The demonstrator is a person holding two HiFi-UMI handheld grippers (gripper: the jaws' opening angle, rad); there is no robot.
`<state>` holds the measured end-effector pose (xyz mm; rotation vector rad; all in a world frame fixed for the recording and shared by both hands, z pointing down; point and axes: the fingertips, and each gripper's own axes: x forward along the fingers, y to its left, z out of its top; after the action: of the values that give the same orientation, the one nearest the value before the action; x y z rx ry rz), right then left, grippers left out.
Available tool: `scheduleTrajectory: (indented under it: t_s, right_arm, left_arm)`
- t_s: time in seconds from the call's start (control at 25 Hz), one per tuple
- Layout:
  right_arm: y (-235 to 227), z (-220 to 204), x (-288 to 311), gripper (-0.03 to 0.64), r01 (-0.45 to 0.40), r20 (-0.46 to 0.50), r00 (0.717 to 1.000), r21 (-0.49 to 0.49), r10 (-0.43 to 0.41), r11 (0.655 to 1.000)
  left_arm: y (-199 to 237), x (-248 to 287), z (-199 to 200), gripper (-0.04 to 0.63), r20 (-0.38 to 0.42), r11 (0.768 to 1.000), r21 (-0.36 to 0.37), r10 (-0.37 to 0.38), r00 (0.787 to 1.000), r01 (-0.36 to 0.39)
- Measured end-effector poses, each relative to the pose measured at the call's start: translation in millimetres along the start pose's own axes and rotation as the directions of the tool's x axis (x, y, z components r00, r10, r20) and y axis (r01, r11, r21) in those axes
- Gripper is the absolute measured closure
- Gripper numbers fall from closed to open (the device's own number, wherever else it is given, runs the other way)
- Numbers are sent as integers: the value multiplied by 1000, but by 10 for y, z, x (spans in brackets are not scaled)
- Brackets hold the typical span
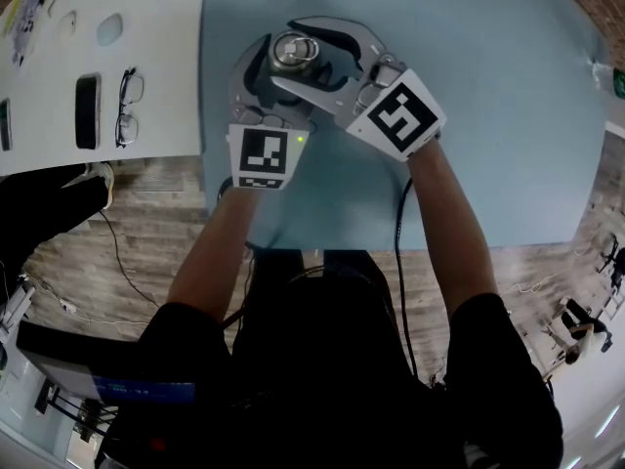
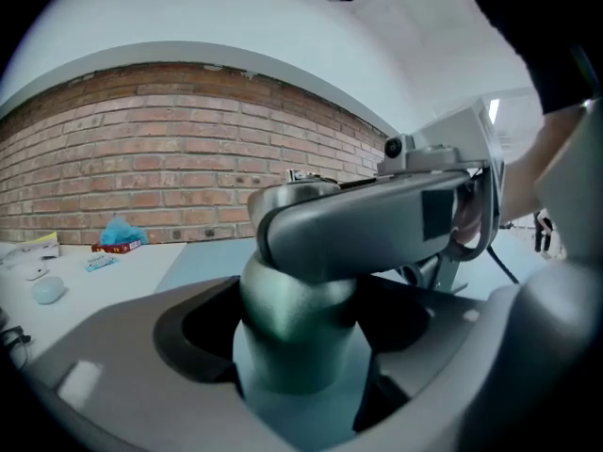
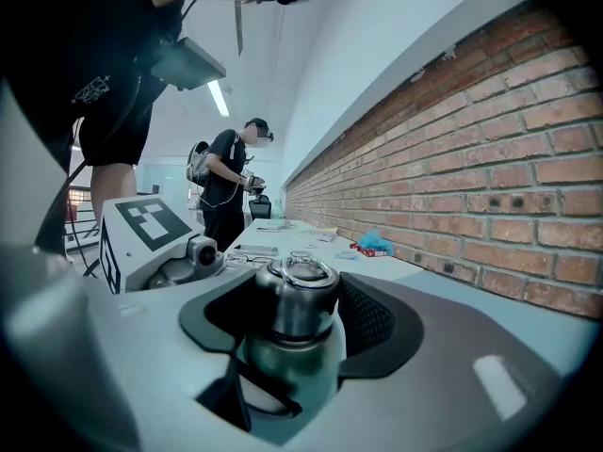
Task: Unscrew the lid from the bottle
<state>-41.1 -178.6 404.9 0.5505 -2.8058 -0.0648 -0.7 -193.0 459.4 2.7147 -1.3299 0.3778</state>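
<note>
A dark green metal bottle [image 2: 283,299] stands on the pale blue table [image 1: 488,115]. My left gripper [image 2: 301,337] is shut on its body, just below the shoulder. The bottle's silver lid [image 3: 300,290], which has a ring on top, sits between the jaws of my right gripper [image 3: 297,323], shut on it from the sides. In the head view the lid [image 1: 293,49] shows from above; the left gripper [image 1: 266,74] is under the right gripper [image 1: 301,55]. In the left gripper view, one right jaw crosses in front of the lid and hides it.
A white table [image 1: 166,27] adjoins on the left, with spectacles [image 1: 128,106], a black phone [image 1: 87,110] and small items. The blue table's near edge runs just behind my grippers. A brick wall [image 2: 141,149] lies beyond. A person [image 3: 226,191] stands further off.
</note>
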Motion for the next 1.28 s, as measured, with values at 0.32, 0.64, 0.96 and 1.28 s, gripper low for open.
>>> scheduleTrajectory:
  t_s: [0.32, 0.64, 0.96, 1.28]
  right_arm:
    - [9, 0, 11, 351, -9, 3, 1000, -8, 9, 1000]
    - [15, 8, 5, 351, -23, -5, 1000, -16, 23, 1000]
    - [22, 22, 11, 351, -42, -4, 999, -19, 42, 999]
    - [50, 9, 26, 351, -77, -19, 997, -40, 77, 996]
  left_arm:
    - [-16, -2, -15, 232, -20, 995, 32, -89, 996, 89]
    - [-45, -10, -1, 232, -17, 982, 56, -180, 984, 180]
    - [-64, -27, 9, 232, -19, 953, 88, -288, 957, 289]
    - [-73, -42, -4, 232, -19, 931, 105, -351, 936, 351]
